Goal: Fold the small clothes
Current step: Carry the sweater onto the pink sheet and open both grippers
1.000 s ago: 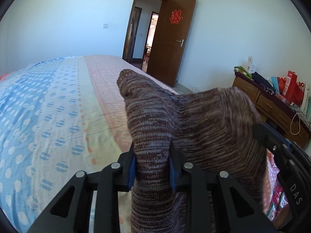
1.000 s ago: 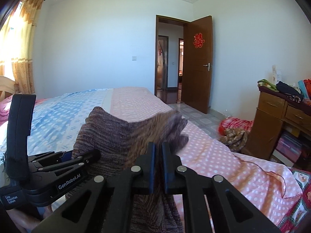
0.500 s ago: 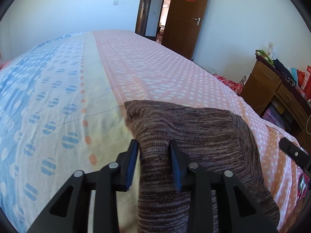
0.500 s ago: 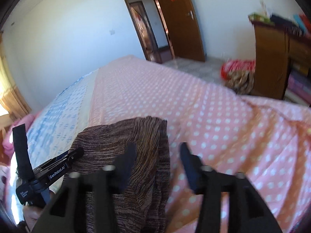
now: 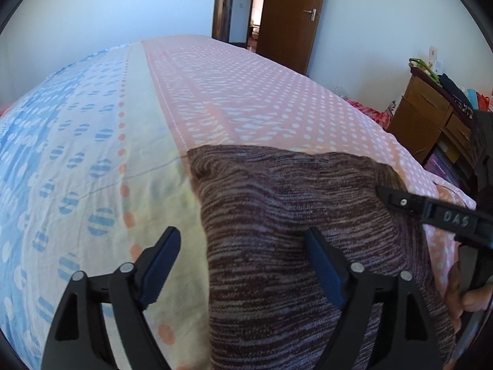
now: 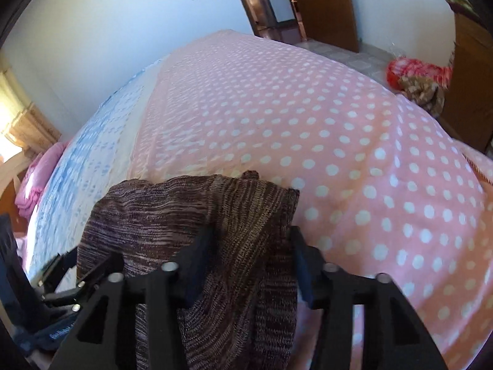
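Note:
A brown and purple knitted garment lies on the bed, its far edge folded flat; it also shows in the right wrist view. My left gripper is open, its jaws wide apart over the garment's left edge, holding nothing. My right gripper is open too, jaws astride the garment's right edge. The right gripper shows at the right of the left wrist view, and the left gripper at the lower left of the right wrist view.
The bed sheet is pink with white dots on the right and blue and cream on the left. A wooden dresser with clutter stands right of the bed. A brown door is open at the back. Red cloth lies on the floor.
Both grippers came down with the garment from mid-air to the bed. The right gripper opened first, then the left; both have let go of it.

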`<state>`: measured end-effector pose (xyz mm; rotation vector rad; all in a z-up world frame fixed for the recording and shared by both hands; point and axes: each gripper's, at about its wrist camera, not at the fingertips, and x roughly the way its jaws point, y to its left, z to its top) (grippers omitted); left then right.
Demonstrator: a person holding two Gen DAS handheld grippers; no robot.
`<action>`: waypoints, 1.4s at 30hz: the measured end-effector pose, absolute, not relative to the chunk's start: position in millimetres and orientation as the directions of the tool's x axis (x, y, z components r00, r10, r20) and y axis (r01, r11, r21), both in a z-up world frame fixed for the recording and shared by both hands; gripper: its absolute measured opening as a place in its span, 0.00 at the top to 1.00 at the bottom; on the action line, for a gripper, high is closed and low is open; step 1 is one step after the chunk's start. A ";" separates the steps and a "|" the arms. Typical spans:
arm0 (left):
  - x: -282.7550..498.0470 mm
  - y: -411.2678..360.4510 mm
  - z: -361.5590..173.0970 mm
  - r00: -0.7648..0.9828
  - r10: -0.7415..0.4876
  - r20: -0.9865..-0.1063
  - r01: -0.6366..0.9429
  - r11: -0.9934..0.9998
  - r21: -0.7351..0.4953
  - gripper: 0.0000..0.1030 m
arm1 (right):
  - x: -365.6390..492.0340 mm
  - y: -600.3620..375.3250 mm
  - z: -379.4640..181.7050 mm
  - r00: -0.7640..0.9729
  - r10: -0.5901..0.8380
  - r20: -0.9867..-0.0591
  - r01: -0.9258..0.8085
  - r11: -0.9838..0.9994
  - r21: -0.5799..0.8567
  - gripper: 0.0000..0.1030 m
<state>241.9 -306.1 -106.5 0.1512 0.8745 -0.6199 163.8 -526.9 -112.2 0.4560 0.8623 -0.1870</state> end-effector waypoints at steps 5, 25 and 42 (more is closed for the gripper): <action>270.2 -324.9 -98.2 0.306 -0.551 -0.776 0.629 0.729 -0.270 0.02 | 160.5 -514.2 -102.5 0.680 -0.041 -0.732 0.304 0.924 0.231 0.81; 311.8 -327.9 -94.0 0.374 -0.573 -0.729 0.511 0.784 -0.353 0.63 | 155.4 -522.0 -98.0 0.643 -0.252 -0.723 0.453 0.887 0.094 0.77; 164.7 -276.5 -96.7 0.559 -0.445 -0.700 0.651 0.758 0.039 0.17 | 21.9 -383.3 -76.1 0.667 -0.266 -0.696 0.274 0.956 -0.103 0.74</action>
